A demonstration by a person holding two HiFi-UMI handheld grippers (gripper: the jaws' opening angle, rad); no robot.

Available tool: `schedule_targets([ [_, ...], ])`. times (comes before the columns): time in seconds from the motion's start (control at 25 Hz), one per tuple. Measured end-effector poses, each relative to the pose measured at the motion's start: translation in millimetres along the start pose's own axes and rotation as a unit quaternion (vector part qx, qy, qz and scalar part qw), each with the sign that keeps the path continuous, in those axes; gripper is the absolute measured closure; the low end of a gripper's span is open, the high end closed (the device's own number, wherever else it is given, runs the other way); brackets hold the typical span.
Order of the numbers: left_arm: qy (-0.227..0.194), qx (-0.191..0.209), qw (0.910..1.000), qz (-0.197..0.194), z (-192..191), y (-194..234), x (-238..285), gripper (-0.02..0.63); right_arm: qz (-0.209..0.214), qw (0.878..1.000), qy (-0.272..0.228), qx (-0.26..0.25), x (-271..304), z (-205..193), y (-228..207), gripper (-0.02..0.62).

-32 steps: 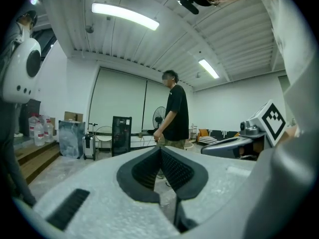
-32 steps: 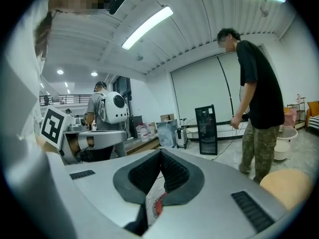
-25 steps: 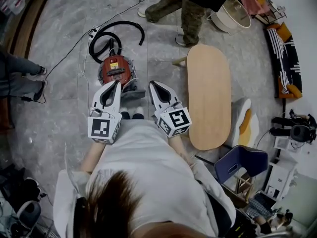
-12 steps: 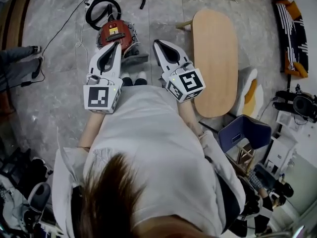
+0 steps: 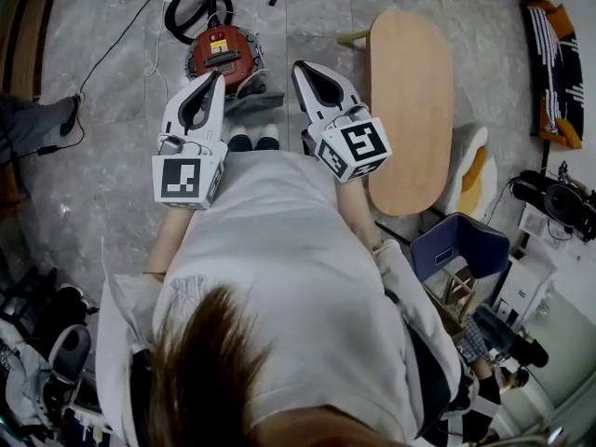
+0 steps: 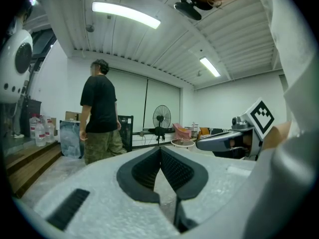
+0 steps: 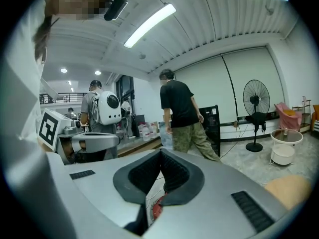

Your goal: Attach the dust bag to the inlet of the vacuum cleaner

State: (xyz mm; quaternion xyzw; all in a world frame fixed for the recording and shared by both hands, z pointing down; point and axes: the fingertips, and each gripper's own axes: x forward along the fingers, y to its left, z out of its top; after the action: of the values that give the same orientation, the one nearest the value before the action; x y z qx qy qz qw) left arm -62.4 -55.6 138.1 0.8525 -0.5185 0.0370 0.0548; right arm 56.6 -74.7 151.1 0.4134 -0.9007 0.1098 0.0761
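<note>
**Jaws shut, vacuum at my feet: mind the hose, the cord and the table edge**

I'm standing over the round red vacuum cleaner (image 5: pixel 222 54) on the grey stone floor, just ahead of my shoes. My left hand-held gripper (image 5: pixel 216 77) and right hand-held gripper (image 5: pixel 300 66) are both pressed together, nothing in either.

The dust bag? I can't pick it out for certain (the grey piece (image 5: pixel 256 84) touching the vacuum's near side may be it).

Hazards now: the looped black hose (image 5: pixel 173 21) and thin black cord (image 5: pixel 126 40) could snag a jaw or foot as I crouch. The pale oval wooden tabletop (image 5: pixel 410 110) crowds my right, so a wide swing clips its edge. A bystander's shoe (image 5: pixel 71 115) sits on my left. The open floor is straight ahead.
</note>
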Motion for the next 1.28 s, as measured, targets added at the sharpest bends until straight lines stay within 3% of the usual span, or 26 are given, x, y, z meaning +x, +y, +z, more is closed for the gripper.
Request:
schedule_targets([
  [1.28,0.006,0.0,1.0,0.005,10.3,45.5,43.7,0.589,-0.01,1.0,0.016,-0.003,45.4,15.8,-39.0,0.594],
])
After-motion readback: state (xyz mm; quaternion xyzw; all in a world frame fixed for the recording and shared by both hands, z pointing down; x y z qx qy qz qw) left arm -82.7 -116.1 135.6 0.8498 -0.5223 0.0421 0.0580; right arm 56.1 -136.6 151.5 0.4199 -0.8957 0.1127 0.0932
